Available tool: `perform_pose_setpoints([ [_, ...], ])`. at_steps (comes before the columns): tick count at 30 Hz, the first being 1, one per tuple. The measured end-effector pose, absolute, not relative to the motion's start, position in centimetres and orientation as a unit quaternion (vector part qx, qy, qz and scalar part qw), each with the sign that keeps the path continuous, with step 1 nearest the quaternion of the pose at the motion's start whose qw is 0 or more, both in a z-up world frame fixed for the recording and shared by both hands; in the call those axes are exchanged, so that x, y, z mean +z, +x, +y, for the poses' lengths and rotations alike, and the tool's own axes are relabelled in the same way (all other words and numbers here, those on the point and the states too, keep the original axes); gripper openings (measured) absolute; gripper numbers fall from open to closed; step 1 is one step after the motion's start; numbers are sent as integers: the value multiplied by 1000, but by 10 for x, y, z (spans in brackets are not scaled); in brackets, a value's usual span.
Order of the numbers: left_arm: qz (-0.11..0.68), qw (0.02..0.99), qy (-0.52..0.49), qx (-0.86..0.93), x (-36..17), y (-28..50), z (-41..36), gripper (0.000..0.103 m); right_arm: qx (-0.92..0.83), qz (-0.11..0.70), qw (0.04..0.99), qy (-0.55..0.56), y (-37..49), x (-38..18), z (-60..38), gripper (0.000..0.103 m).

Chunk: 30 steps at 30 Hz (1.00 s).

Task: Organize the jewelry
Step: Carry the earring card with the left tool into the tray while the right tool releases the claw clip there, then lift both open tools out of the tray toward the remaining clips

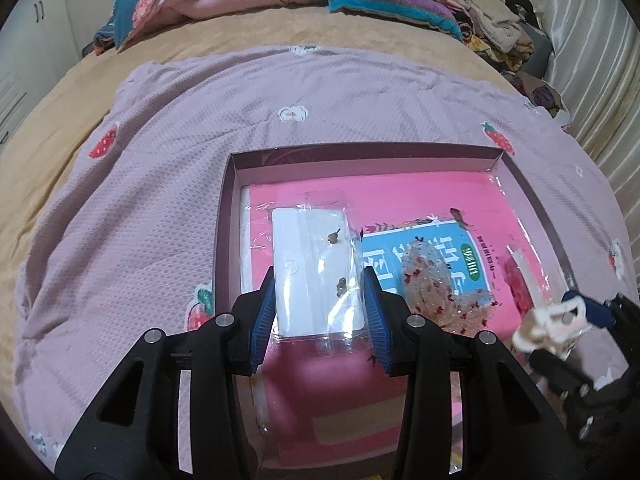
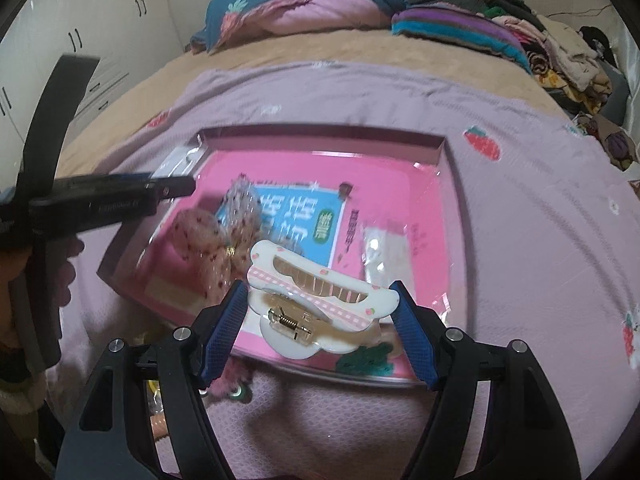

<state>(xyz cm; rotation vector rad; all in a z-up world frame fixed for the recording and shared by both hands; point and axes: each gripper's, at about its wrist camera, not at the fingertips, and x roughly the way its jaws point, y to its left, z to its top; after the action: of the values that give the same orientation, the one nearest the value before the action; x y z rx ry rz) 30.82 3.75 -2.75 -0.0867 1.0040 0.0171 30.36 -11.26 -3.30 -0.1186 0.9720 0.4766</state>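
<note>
Both tongs were loaded and poised over the shallow pink tray on the lilac bedspread. Left gripper was clamped on a clear packet of earrings, pads pressing its two long edges, over the near-left part of the tray. Right gripper was clamped on a white hair claw, jaws standing wide across its length, above the tray's near edge. A sheer dotted scrunchie already lay in the tray, left of centre in the right wrist view, and a second clear packet lay toward the right.

Risks, as judged:
- The earring packet was thin and slick, held only by its edges. It could buckle or slide out between the pads.
- The claw was gripped end to end on smooth curved plastic. A small tilt could let it pivot out and fall short of the tray, onto the bedspread.
- The two grippers were working close together, so they could knock each other.
- The bed was soft, and a press on the tray wall could tip the tray and shift its contents.
</note>
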Motion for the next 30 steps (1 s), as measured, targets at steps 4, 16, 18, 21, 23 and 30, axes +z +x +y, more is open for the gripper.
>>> perform_pose_setpoints([
  [4, 486, 873, -42, 9, -33, 311, 39, 33, 232, 473, 848, -58, 300, -42, -109, 72],
  [16, 481, 876, -44, 6, -26, 306, 38, 50, 218, 466, 857, -23, 286, -32, -133, 82],
  [18, 475, 879, -44, 6, -20, 301, 37, 55, 212, 456, 864, -15, 281, -22, -143, 84],
  [21, 466, 883, -45, 4, -9, 294, 35, 64, 205, 442, 873, -5, 275, -9, -155, 86],
  [23, 458, 888, -46, 4, 2, 288, 34, 72, 200, 432, 879, 1, 270, 0, -163, 88],
  [30, 428, 902, -51, 4, 40, 259, 32, 92, 192, 396, 898, 19, 251, 33, -184, 91],
])
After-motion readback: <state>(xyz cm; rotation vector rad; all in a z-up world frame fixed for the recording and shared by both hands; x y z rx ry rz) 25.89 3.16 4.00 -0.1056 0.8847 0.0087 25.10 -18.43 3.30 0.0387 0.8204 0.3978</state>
